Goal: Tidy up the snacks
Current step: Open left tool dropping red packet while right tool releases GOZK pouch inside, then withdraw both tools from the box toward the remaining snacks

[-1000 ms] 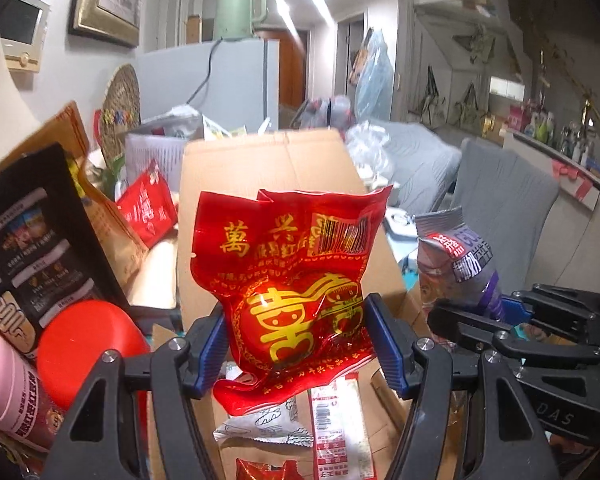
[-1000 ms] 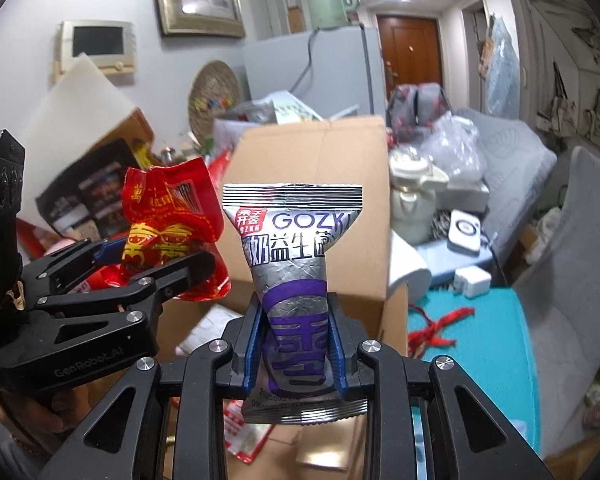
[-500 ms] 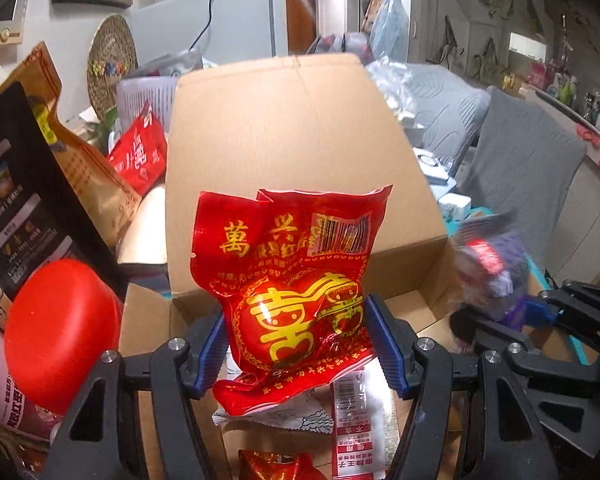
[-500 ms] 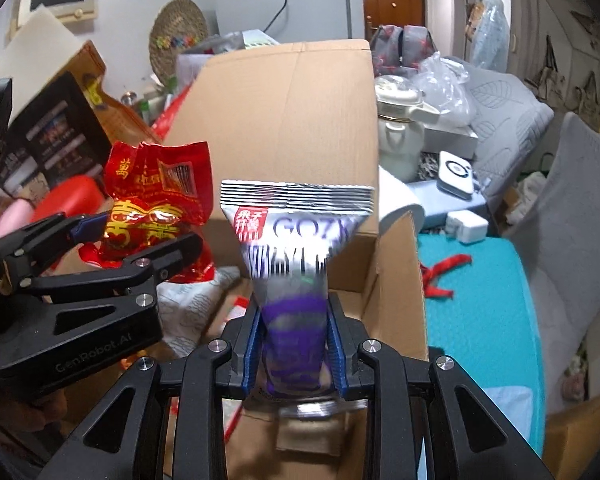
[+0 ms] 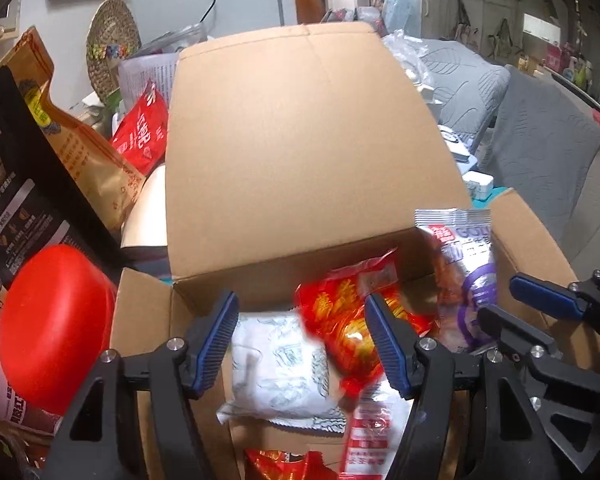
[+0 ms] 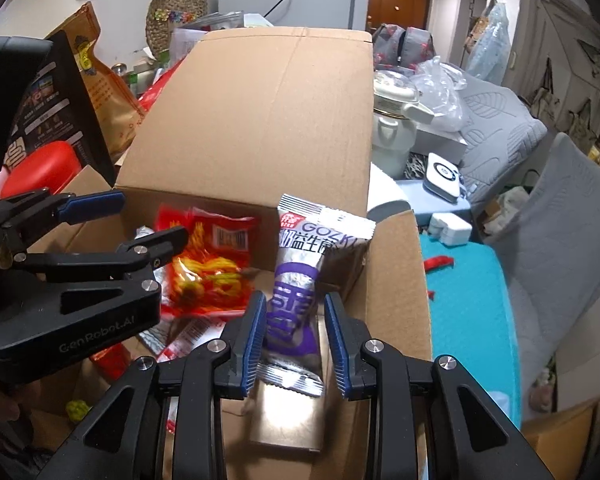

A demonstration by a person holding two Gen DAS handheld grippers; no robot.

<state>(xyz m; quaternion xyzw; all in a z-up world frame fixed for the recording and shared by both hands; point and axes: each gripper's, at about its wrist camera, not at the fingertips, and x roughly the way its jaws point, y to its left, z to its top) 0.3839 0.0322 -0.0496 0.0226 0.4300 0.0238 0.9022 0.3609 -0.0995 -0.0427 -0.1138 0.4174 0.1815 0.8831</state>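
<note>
over the open cardboard box (image 5: 312, 152) both grippers point steeply down, side by side. the left gripper (image 5: 300, 344) stands with its blue pads well apart and nothing pressed between them. the red snack packet (image 5: 352, 312) with gold print lies loose and blurred just past the inner pad, tilted and free of both pads, over a white printed packet (image 5: 276, 376) resting in the box. in the right wrist view the same red snack packet (image 6: 208, 264) shows inside the box near the back wall, beside the left tongs' black fingers.

the right gripper (image 6: 296, 340) also has its pads parted. the silver and purple pouch (image 6: 300, 292) marked gozk stands tilted between them; the pad on the left of the picture is at its edge and the other stands clear of it, so it is not clamped. its lower end is over the box floor near the right-hand wall, though i cannot tell whether it touches.

more red and white packets (image 5: 368, 436) lie at the near end of the box. outside it on the left are a red round lid (image 5: 56, 328) and a brown paper bag (image 5: 84, 152); a teal surface (image 6: 468, 320) lies to the right.
</note>
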